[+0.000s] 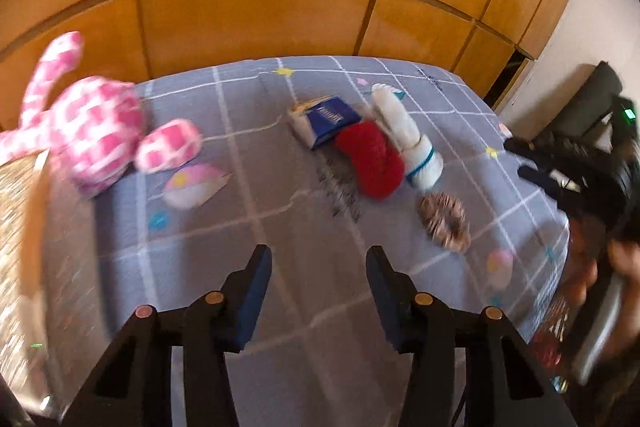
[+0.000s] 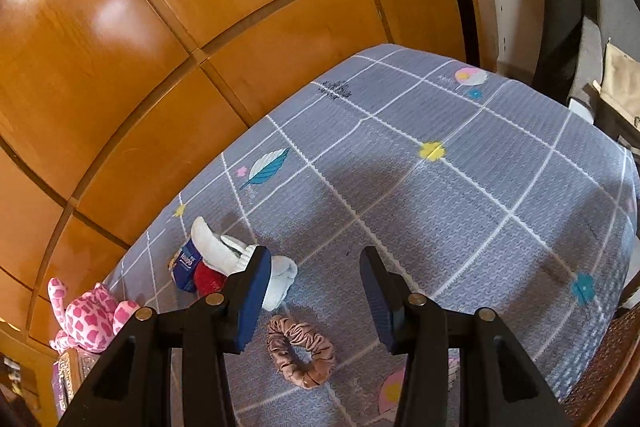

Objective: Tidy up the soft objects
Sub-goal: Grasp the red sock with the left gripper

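On the grey checked bed cover (image 1: 280, 227) lie a red fuzzy sock (image 1: 372, 163), a white rolled sock with a blue band (image 1: 412, 143), a blue tissue packet (image 1: 328, 117) and a brown scrunchie (image 1: 446, 221). A pink-and-white plush toy (image 1: 92, 131) sits at the left edge. My left gripper (image 1: 318, 255) hovers open over bare cover, short of the pile. My right gripper (image 2: 313, 255) is open too. The scrunchie (image 2: 300, 355) lies below it on the cover (image 2: 440, 207), untouched. Its left finger hides part of the white sock (image 2: 224, 247) and red sock (image 2: 208, 277). The plush (image 2: 90, 319) shows far left.
A glittery box (image 2: 72, 367) stands under the plush at the bed's left end, blurred in the left wrist view (image 1: 20, 227). Wooden wardrobe doors (image 1: 260, 19) rise just behind the bed. A person's hand (image 1: 624, 259) and dark gear show at the right.
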`<state>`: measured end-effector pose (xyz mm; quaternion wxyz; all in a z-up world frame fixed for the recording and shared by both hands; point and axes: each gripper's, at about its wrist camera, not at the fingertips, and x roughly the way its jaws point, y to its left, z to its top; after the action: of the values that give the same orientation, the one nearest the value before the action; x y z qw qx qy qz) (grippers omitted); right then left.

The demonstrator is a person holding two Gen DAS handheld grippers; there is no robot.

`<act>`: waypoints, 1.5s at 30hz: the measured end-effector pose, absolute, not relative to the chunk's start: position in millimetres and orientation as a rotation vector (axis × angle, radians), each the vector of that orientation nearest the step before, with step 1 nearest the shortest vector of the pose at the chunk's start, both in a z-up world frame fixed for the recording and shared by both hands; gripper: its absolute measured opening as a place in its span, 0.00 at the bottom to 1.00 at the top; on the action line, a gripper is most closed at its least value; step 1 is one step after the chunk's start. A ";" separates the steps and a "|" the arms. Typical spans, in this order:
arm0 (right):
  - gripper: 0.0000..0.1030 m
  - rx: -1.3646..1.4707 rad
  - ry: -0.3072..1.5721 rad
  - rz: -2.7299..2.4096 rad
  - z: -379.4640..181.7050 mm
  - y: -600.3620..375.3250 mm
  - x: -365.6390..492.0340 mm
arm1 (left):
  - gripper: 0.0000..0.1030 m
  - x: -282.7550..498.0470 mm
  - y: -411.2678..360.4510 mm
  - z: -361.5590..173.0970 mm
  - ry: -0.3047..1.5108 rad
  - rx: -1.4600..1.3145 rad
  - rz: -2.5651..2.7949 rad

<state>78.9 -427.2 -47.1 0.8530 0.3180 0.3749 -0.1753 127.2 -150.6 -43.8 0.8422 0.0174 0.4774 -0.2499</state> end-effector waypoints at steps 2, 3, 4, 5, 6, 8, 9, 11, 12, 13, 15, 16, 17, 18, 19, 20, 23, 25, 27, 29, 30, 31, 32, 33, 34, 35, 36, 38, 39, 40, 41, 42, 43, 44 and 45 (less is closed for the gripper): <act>0.45 0.673 0.791 -0.356 -47.9 -426.6 79.4 | 0.48 142.8 -164.8 -49.6 1.027 0.016 -0.529; 0.45 0.676 0.793 -0.346 -48.2 -426.2 79.7 | 0.49 152.3 -173.4 -54.4 1.041 0.007 -0.527; 0.45 0.678 0.794 -0.341 -48.2 -425.7 79.9 | 0.49 158.7 -179.2 -57.9 1.053 -0.001 -0.527; 0.45 0.681 0.796 -0.334 -48.7 -425.7 80.3 | 0.49 166.7 -186.2 -62.6 1.066 -0.011 -0.526; 0.45 0.684 0.797 -0.328 -49.1 -425.5 80.6 | 0.52 172.5 -191.7 -65.7 1.073 -0.016 -0.520; 0.45 0.694 0.799 -0.313 -49.6 -425.5 80.9 | 0.55 184.5 -202.1 -71.6 1.074 -0.015 -0.508; 0.45 0.698 0.799 -0.308 -49.9 -425.5 80.9 | 0.55 190.6 -208.1 -74.7 1.077 -0.009 -0.497; 0.45 0.706 0.801 -0.293 -50.2 -424.9 81.1 | 0.55 202.6 -219.6 -79.5 1.090 -0.017 -0.500; 0.45 0.709 0.801 -0.287 -50.3 -424.8 81.3 | 0.55 207.0 -224.7 -80.5 1.091 -0.022 -0.506; 0.45 0.713 0.802 -0.280 -50.6 -424.7 81.5 | 0.56 210.8 -229.5 -81.1 1.084 -0.019 -0.506; 0.45 0.724 0.802 -0.265 -51.2 -425.0 82.2 | 0.58 219.1 -241.0 -83.4 1.059 0.003 -0.498; 0.45 0.730 0.800 -0.259 -51.3 -425.3 82.1 | 0.58 222.1 -245.5 -83.9 1.049 0.009 -0.498; 0.45 0.736 0.798 -0.256 -51.5 -425.7 81.6 | 0.58 225.8 -251.9 -84.3 1.037 0.017 -0.510; 0.45 0.743 0.796 -0.252 -51.7 -426.2 81.2 | 0.58 229.1 -260.0 -85.7 1.036 0.040 -0.522; 0.45 0.750 0.795 -0.248 -52.0 -426.7 81.2 | 0.58 231.6 -264.9 -86.9 1.037 0.061 -0.525; 0.45 0.757 0.793 -0.244 -52.3 -427.2 80.9 | 0.58 234.2 -270.8 -89.3 1.031 0.079 -0.525; 0.45 0.762 0.792 -0.239 -52.4 -427.0 81.1 | 0.37 241.5 -275.3 -97.0 1.056 0.113 -0.518; 0.45 0.761 0.786 -0.237 -51.8 -426.4 80.8 | 0.27 243.4 -268.9 -97.2 1.069 0.086 -0.542; 0.45 0.756 0.782 -0.236 -51.0 -425.6 80.9 | 0.24 238.8 -259.0 -89.7 1.054 0.079 -0.533; 0.45 0.749 0.780 -0.234 -50.2 -424.2 81.1 | 0.24 226.8 -240.8 -73.6 1.024 0.040 -0.544; 0.45 0.745 0.777 -0.233 -49.8 -424.2 81.0 | 0.24 218.2 -231.2 -68.7 1.007 0.046 -0.536; 0.45 0.742 0.775 -0.233 -49.3 -424.1 80.7 | 0.24 208.1 -223.2 -64.1 0.988 0.061 -0.528; 0.45 0.742 0.774 -0.231 -49.1 -424.0 80.8 | 0.24 194.7 -210.1 -59.1 0.960 0.079 -0.522; 0.45 0.741 0.774 -0.229 -49.0 -423.9 80.9 | 0.24 186.1 -201.4 -57.5 0.951 0.086 -0.511; 0.45 0.737 0.777 -0.232 -49.1 -423.7 81.0 | 0.24 175.0 -188.5 -56.9 0.947 0.100 -0.488; 0.45 0.735 0.778 -0.233 -49.2 -423.8 81.3 | 0.24 164.9 -175.7 -57.8 0.938 0.113 -0.458; 0.45 0.733 0.779 -0.232 -49.1 -423.6 81.4 | 0.24 159.9 -166.6 -59.8 0.935 0.120 -0.437; 0.45 0.725 0.783 -0.235 -49.1 -422.6 82.0 | 0.24 145.0 -147.3 -71.2 0.948 0.153 -0.387; 0.45 0.719 0.786 -0.235 -49.0 -421.8 82.4 | 0.24 139.2 -139.0 -74.8 0.949 0.161 -0.368; 0.45 0.710 0.790 -0.238 -49.0 -420.6 83.2 | 0.24 136.6 -135.0 -84.5 0.967 0.167 -0.346; 0.45 0.701 0.794 -0.240 -48.9 -419.6 83.8 | 0.25 135.0 -127.7 -91.8 0.980 0.158 -0.336; 0.45 0.692 0.799 -0.241 -48.9 -418.3 84.9 | 0.25 133.3 -123.4 -94.3 0.961 0.145 -0.343; 0.45 0.682 0.808 -0.239 -49.2 -416.6 86.2 | 0.25 131.5 -121.9 -95.4 0.948 0.147 -0.351; 0.45 0.668 0.819 -0.236 -49.6 -414.2 88.0 | 0.25 129.0 -121.1 -96.0 0.936 0.156 -0.356; 0.45 0.656 0.829 -0.230 -50.1 -411.8 89.4 | 0.25 125.5 -121.9 -96.9 0.915 0.175 -0.361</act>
<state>89.4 -411.8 -50.1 0.8572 0.3123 0.3945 -0.1095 125.5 -121.9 -96.9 0.8778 0.0837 0.4387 -0.1733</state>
